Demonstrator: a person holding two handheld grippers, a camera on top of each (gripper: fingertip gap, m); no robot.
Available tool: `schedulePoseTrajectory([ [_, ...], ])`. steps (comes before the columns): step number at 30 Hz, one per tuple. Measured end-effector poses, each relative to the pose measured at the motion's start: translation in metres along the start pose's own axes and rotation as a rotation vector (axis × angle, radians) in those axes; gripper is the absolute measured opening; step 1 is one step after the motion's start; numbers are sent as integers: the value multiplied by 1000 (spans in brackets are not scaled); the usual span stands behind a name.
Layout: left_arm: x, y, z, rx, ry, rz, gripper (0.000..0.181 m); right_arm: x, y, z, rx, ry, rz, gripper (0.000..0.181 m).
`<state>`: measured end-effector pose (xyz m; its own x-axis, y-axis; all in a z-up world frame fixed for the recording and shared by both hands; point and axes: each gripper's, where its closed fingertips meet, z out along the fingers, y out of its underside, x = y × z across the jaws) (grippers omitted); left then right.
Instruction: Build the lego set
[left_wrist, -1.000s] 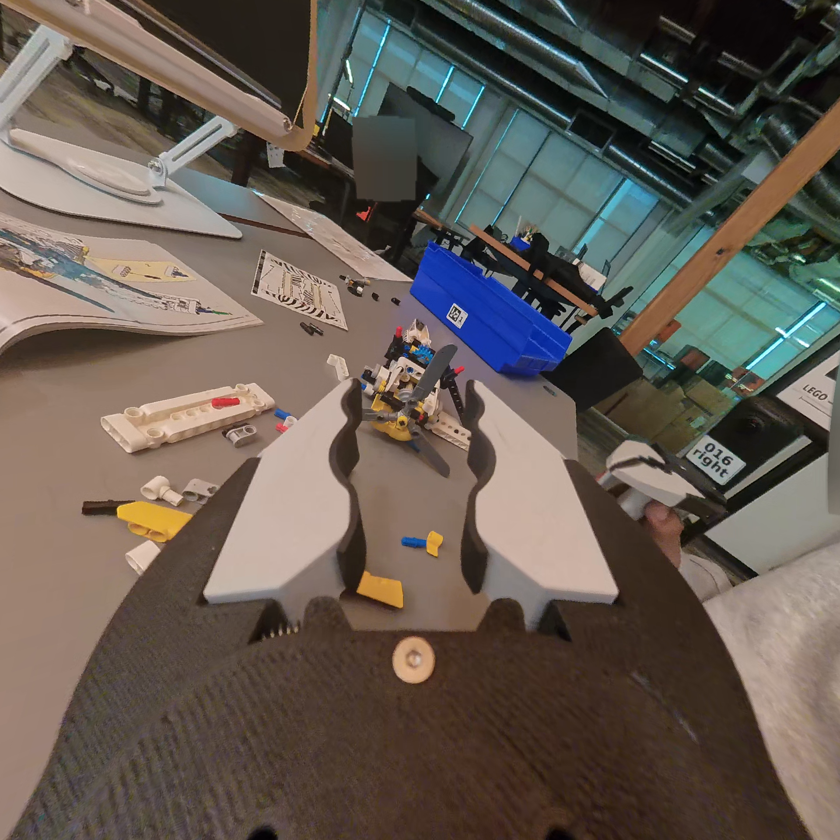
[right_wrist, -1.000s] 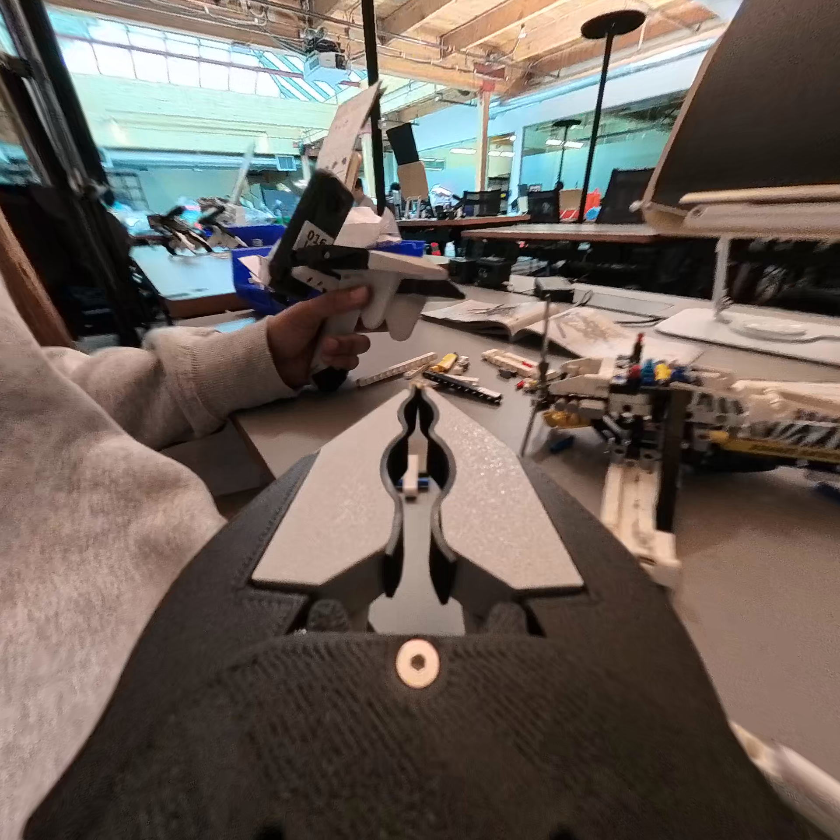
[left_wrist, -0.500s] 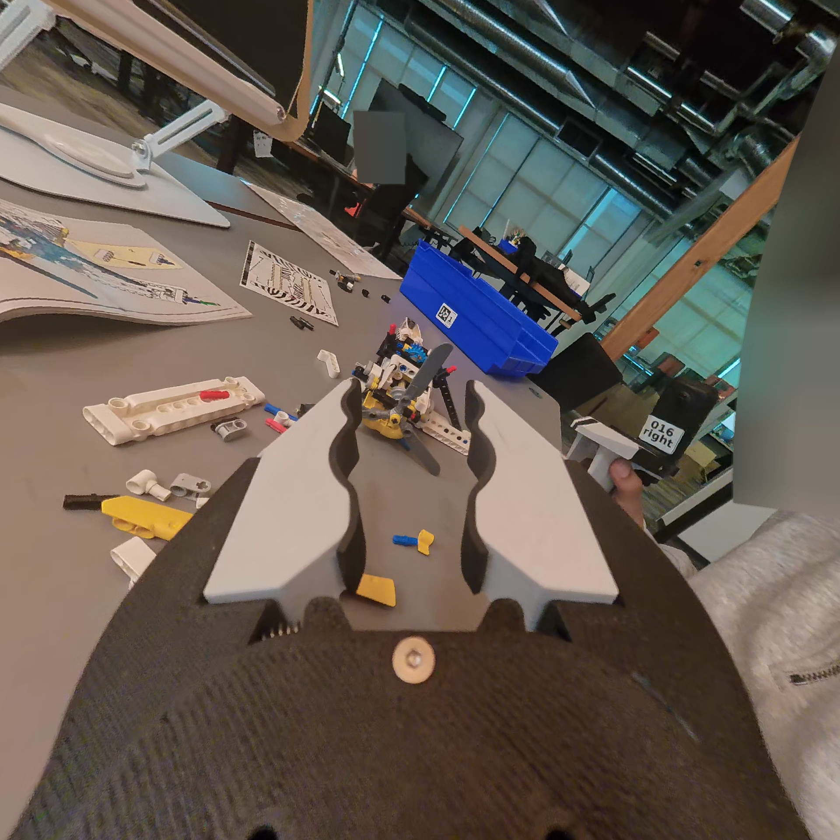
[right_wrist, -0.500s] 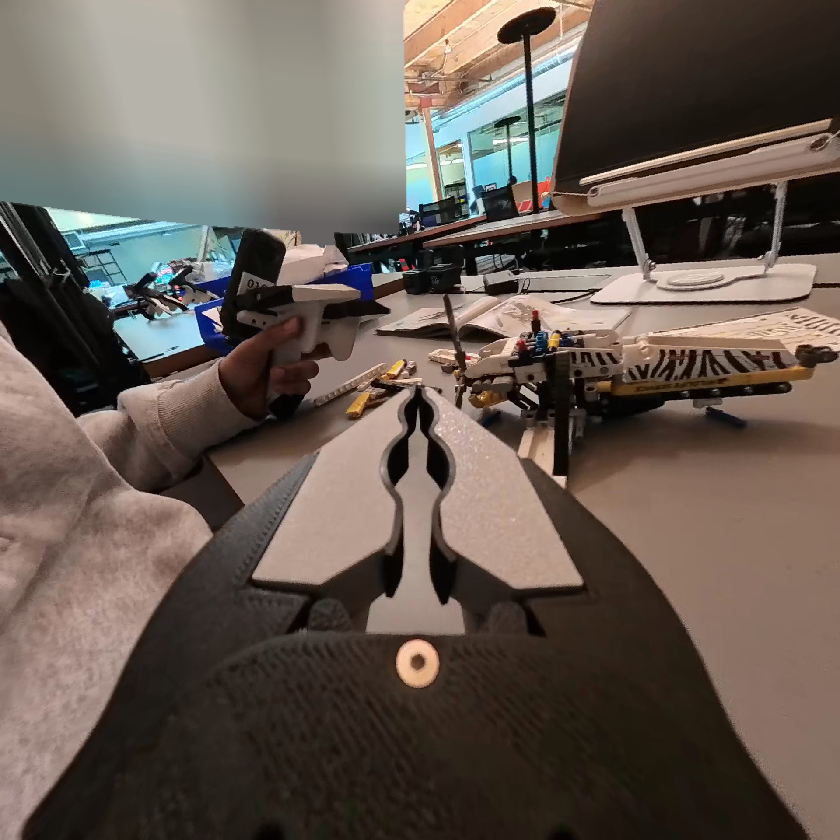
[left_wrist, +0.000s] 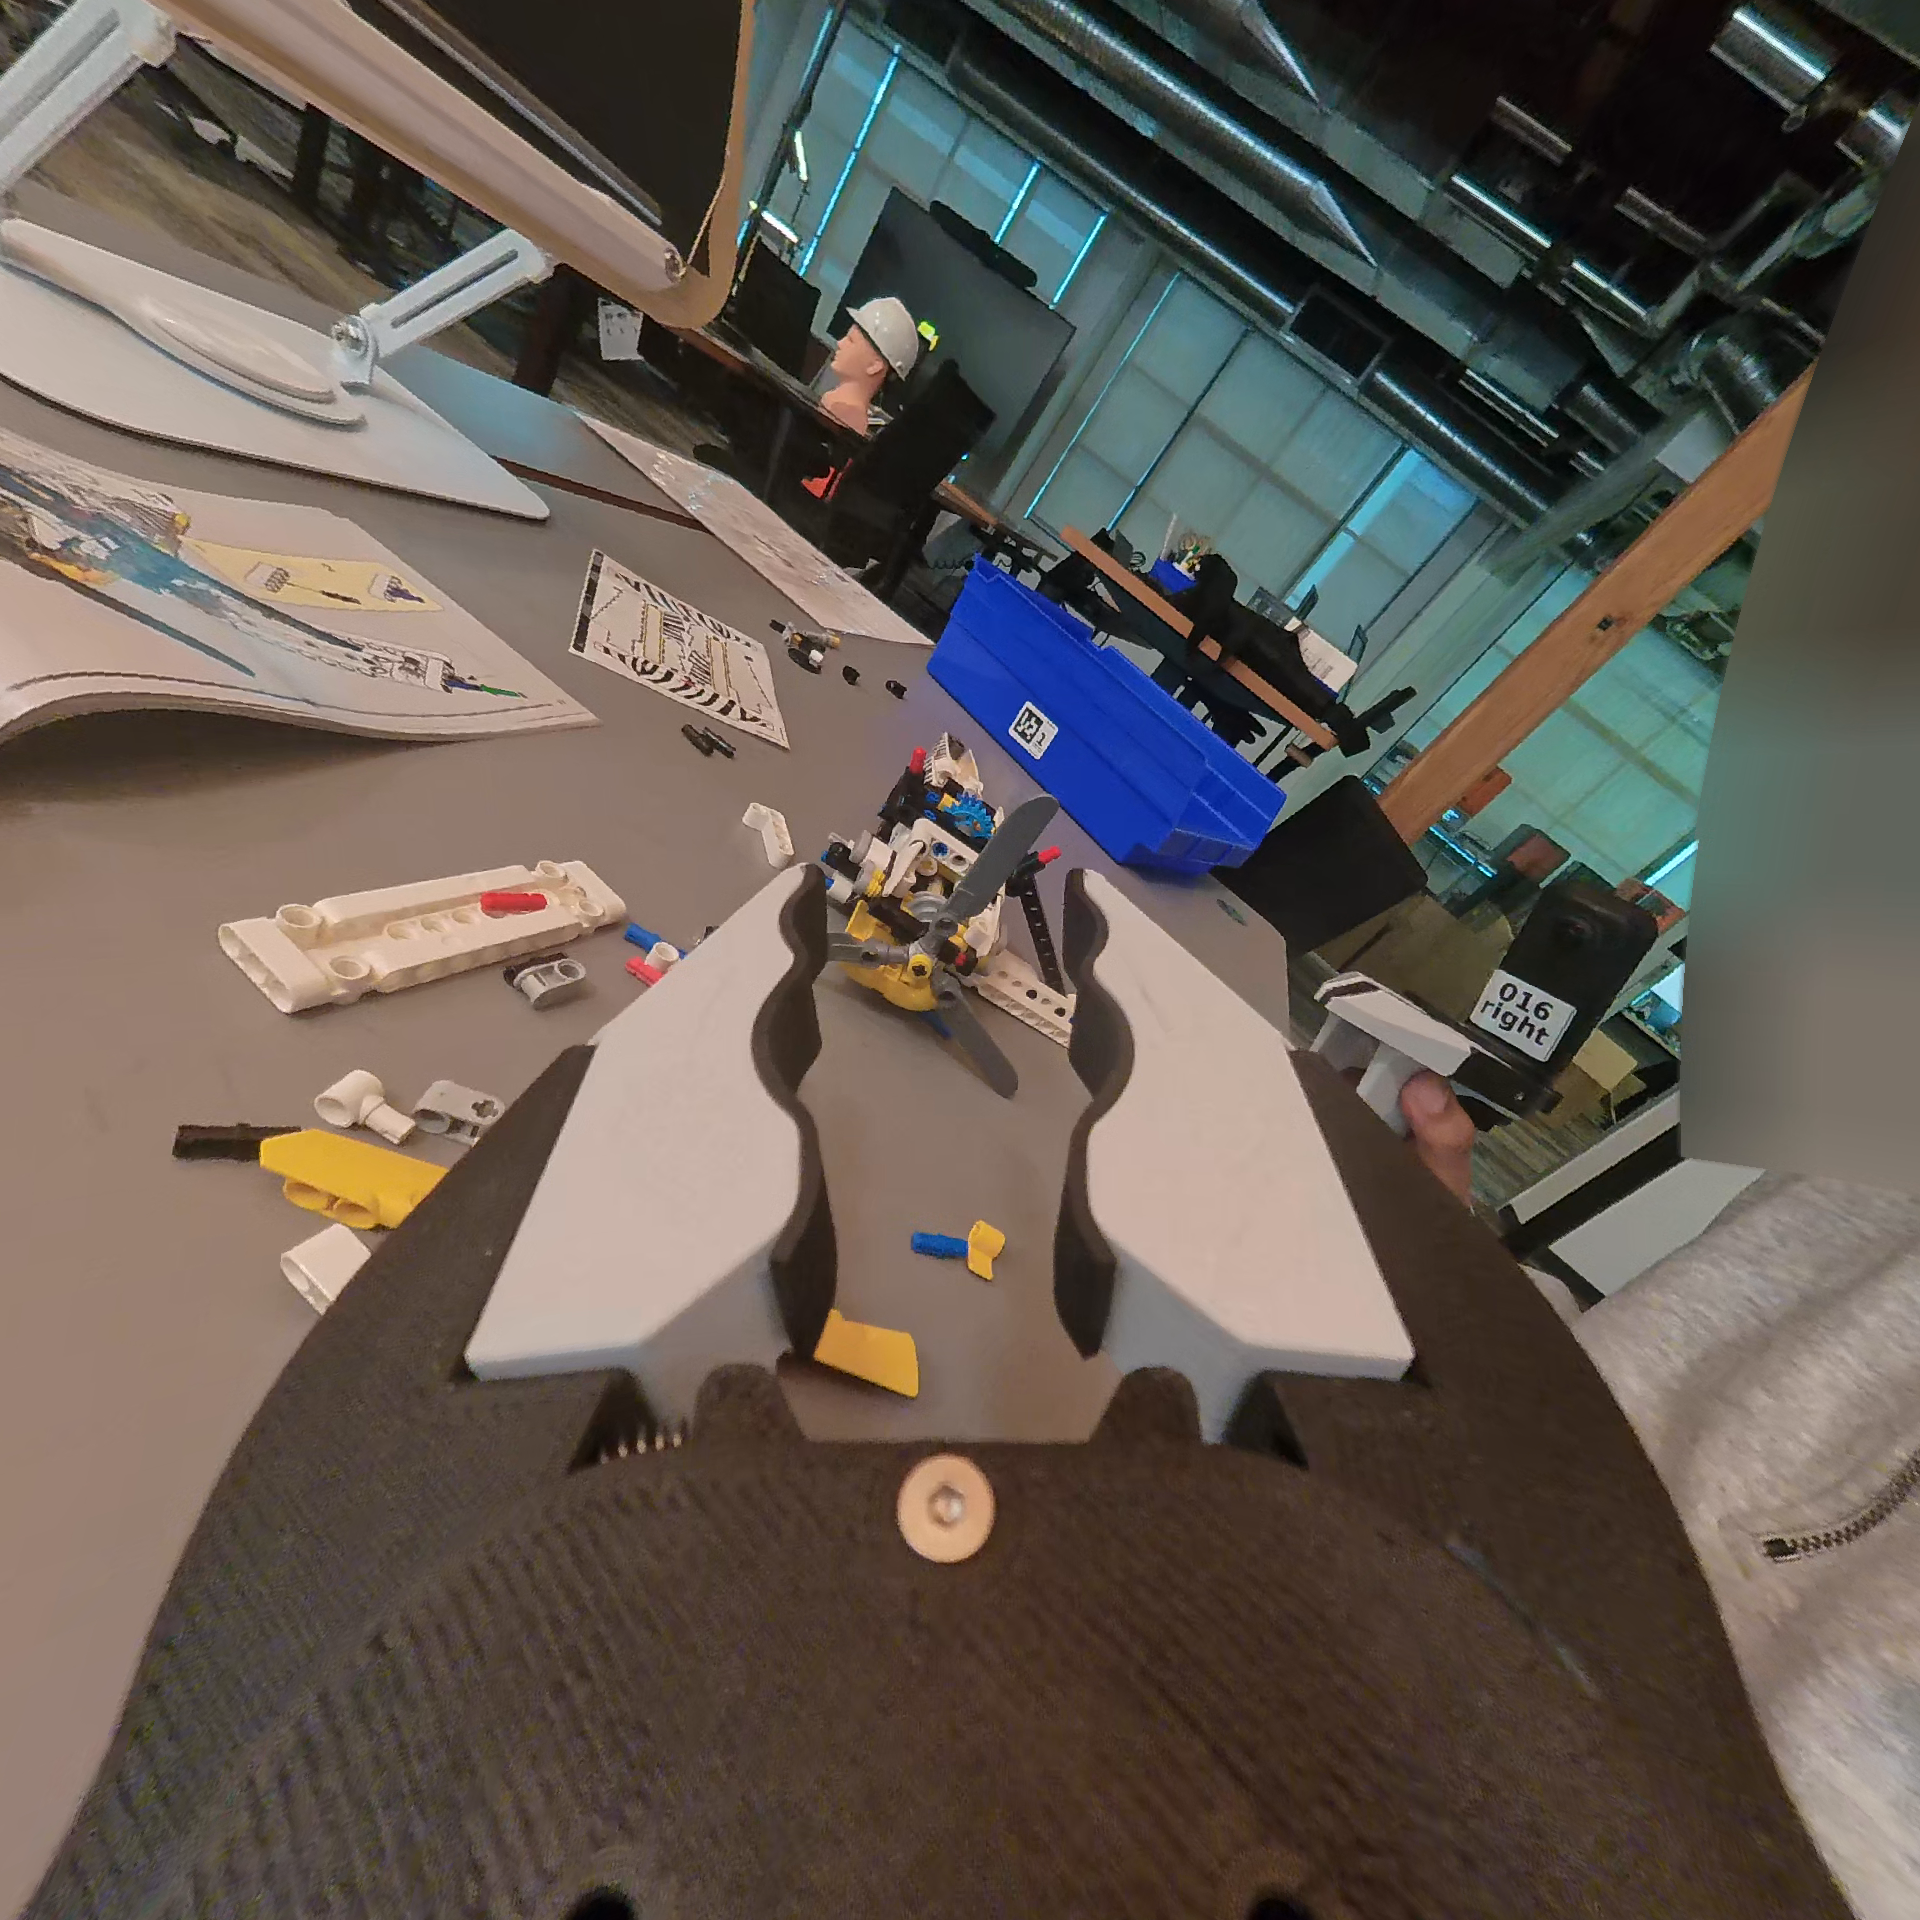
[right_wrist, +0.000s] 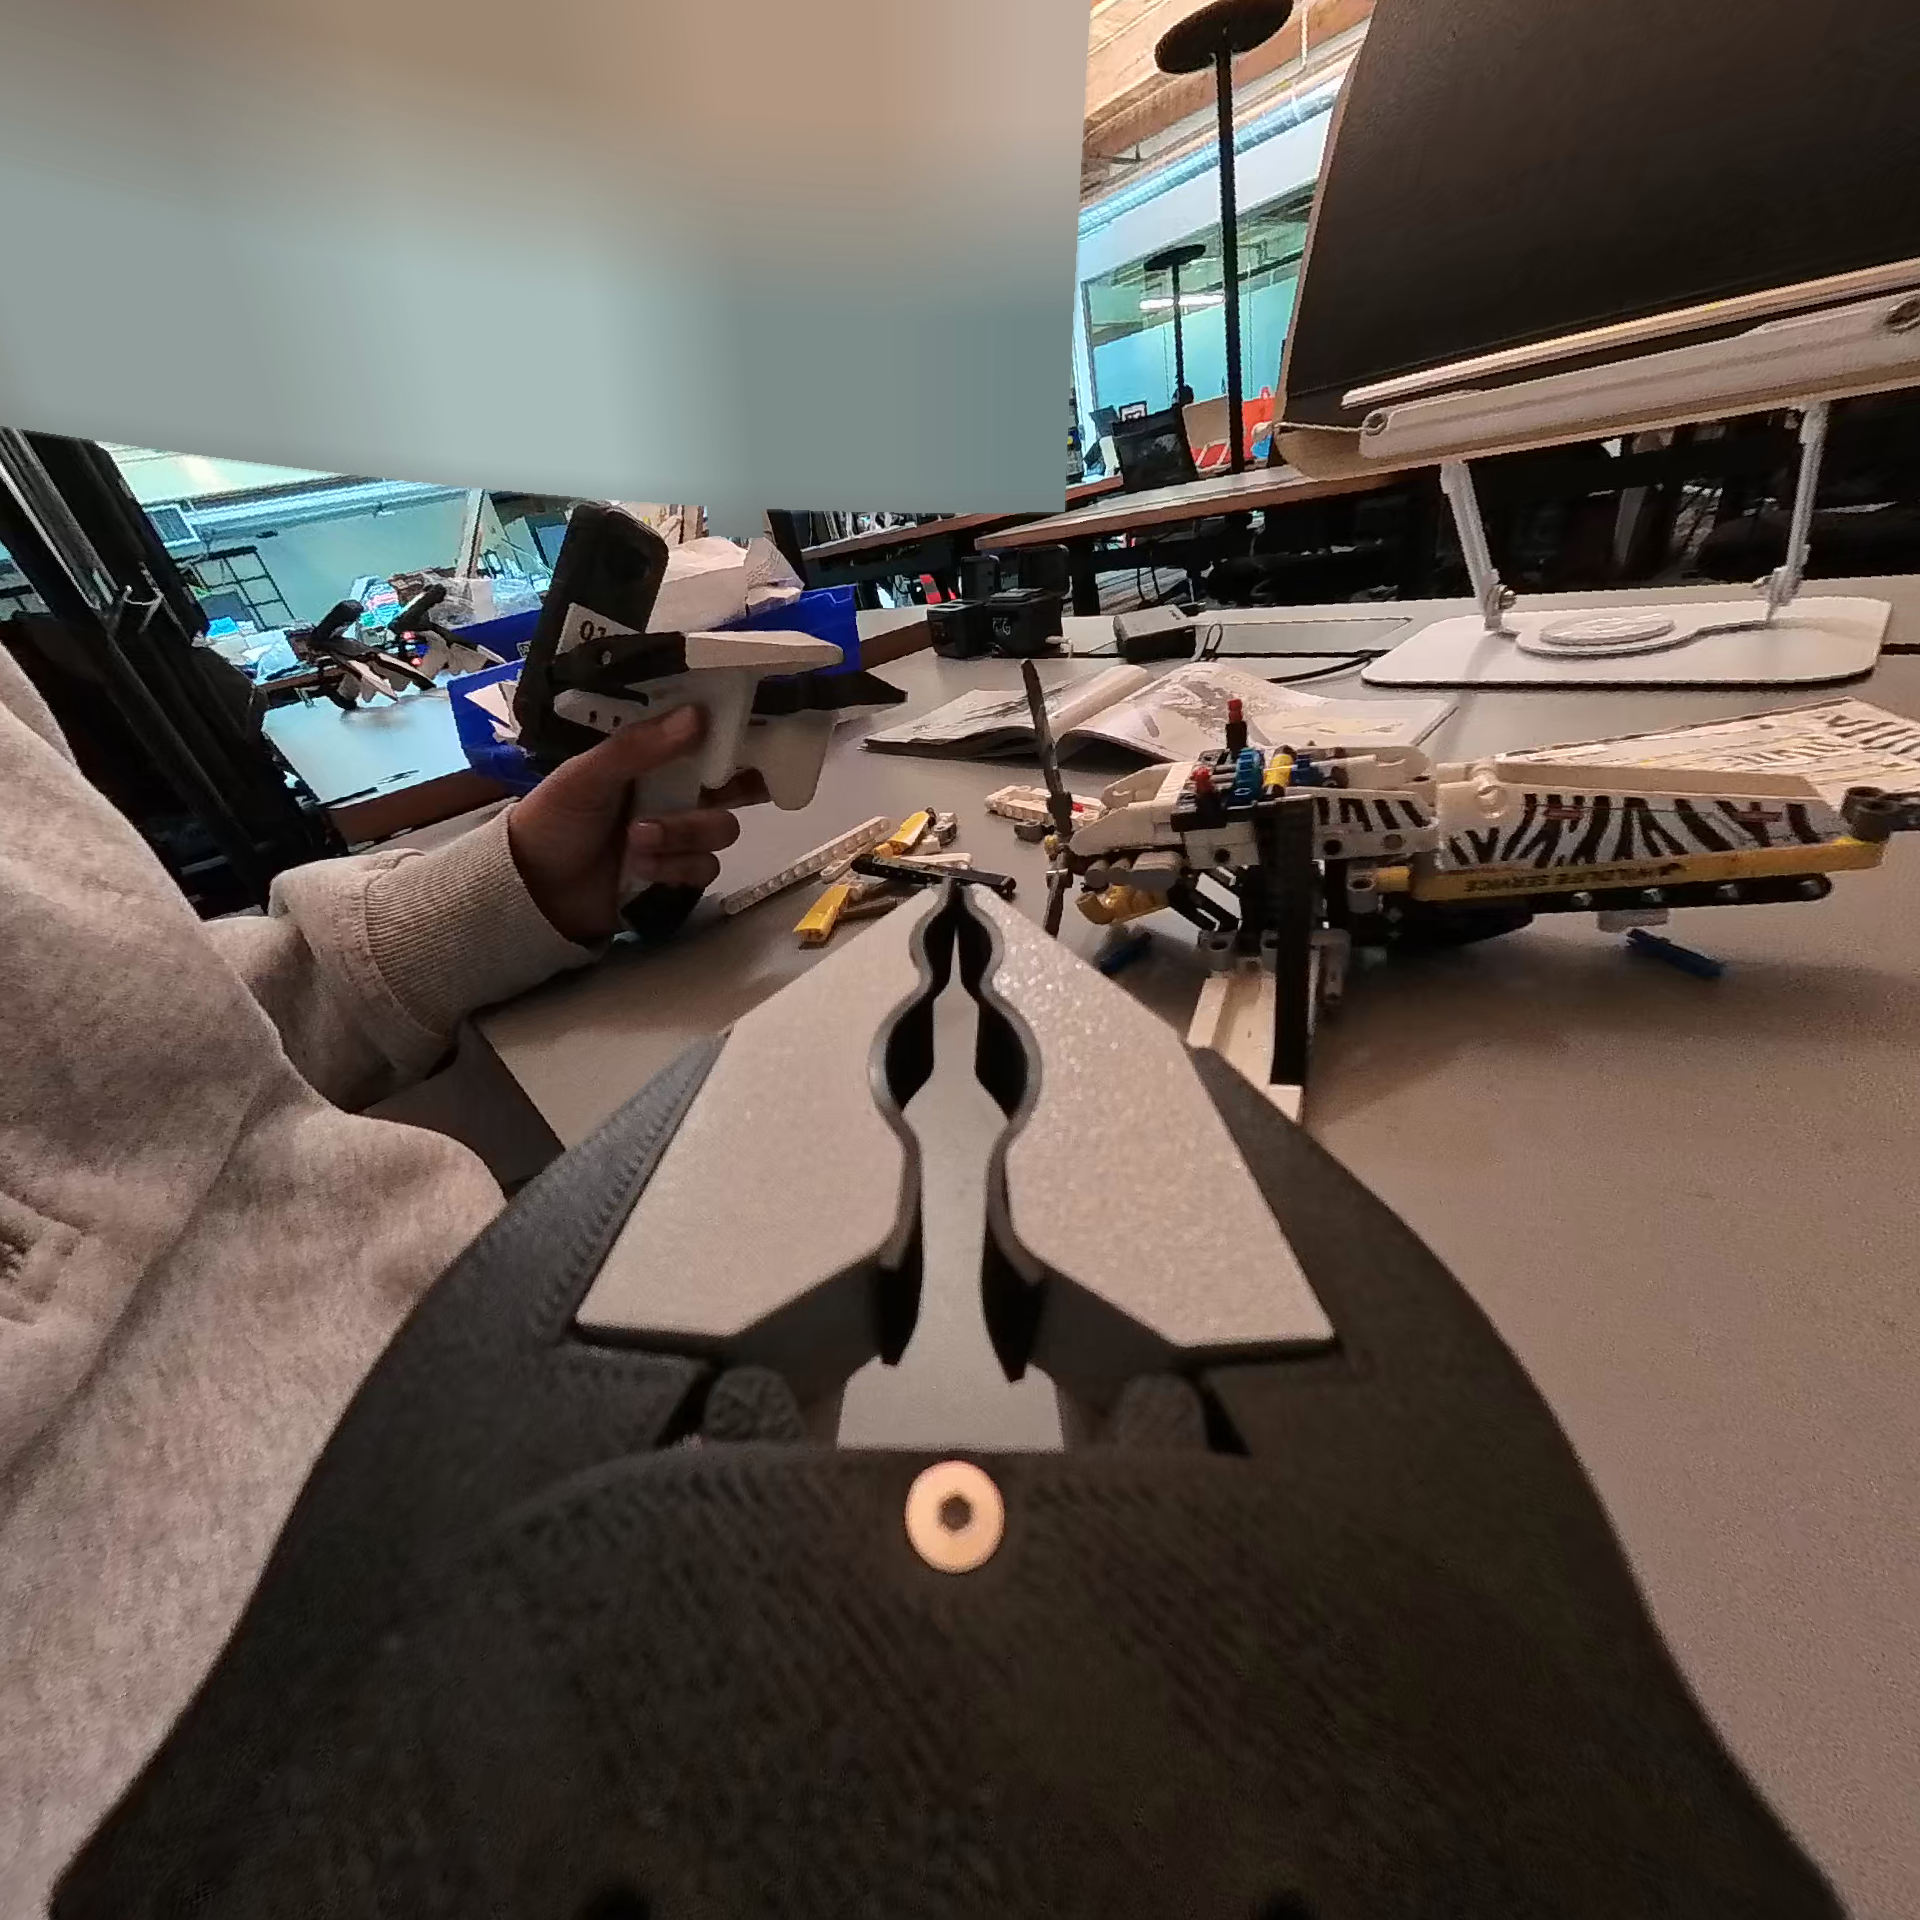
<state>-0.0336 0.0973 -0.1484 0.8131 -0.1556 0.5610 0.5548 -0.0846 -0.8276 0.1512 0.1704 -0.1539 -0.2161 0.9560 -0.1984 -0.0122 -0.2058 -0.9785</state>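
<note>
Only right wrist view shows plane (right_wrist: 1455, 842) tail; left gripper (left_wrist: 940, 935) fingers spread, right gripper (right_wrist: 958, 902) fingers pinched, both empty.

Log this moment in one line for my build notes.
left gripper: open, empty, aimed at plane model | right gripper: shut, empty, off the table | loose yellow piece: untouched

A white label with dark print (left_wrist: 1515, 1018) sits on the black block of my right gripper (right_wrist: 951, 906), off to the far right. My left gripper (left_wrist: 940, 883) wears a similar label (right_wrist: 590, 629) (half hidden by its own body). The blue bin (left_wrist: 1101, 748) at the far side carries a small white tag (left_wrist: 1032, 729). The plane model (right_wrist: 1455, 842) has dark lettering along its yellow side strip (right_wrist: 1538, 883). Fine print on the open booklet (left_wrist: 260, 623) at the left is too small to read.
</note>
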Motion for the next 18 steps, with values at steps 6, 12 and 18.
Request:
schedulePoseTrajectory([
  [6,0,0,0,0,2,0,44,0,0,0,0,5,-7,0],
  [12,1,1,0,-2,3,1,44,-1,2,1,-7,8,-15,0],
  [18,1,1,0,-1,4,1,45,-2,6,4,-29,12,-36,0],
])
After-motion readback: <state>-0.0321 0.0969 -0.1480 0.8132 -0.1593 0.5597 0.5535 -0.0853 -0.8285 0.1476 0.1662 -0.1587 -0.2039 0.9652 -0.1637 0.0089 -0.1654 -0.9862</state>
